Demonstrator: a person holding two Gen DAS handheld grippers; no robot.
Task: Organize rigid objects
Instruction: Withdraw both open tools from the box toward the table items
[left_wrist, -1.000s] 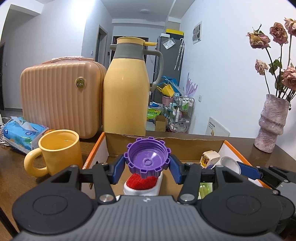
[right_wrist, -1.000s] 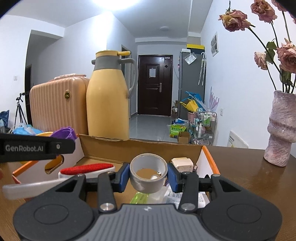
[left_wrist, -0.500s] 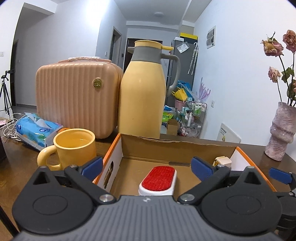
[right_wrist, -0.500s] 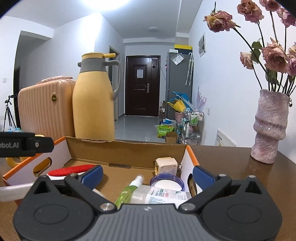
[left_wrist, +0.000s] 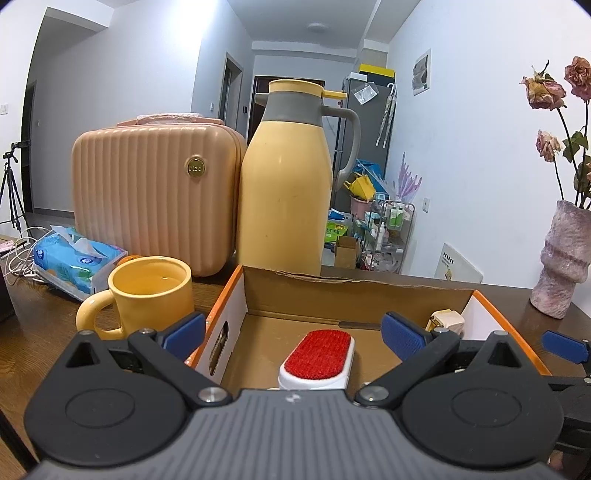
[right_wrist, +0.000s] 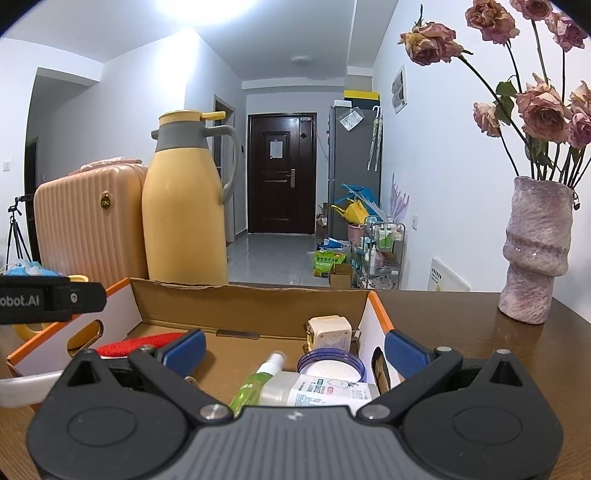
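An open cardboard box (left_wrist: 354, 293) (right_wrist: 255, 306) with orange rims sits on the brown table. Inside lie a white brush with a red pad (left_wrist: 317, 356) (right_wrist: 140, 341), a cream plug adapter (left_wrist: 445, 320) (right_wrist: 328, 332), a spray bottle (right_wrist: 295, 387) and a round blue-rimmed lid (right_wrist: 330, 369). My left gripper (left_wrist: 293, 334) hovers over the box's left half, open and empty. My right gripper (right_wrist: 295, 349) hovers over the right half, open and empty, above the bottle. The purple cap and grey tape roll are out of sight.
A yellow mug (left_wrist: 147, 291) stands left of the box. Behind it are a yellow thermos jug (left_wrist: 284, 192), a peach ribbed case (left_wrist: 155, 192) and a blue tissue pack (left_wrist: 77, 258). A pink vase (right_wrist: 535, 247) with dried roses stands at the right.
Both grippers went from shut to wide open. The purple cap left the left jaws and the grey tape roll left the right jaws; neither is seen now.
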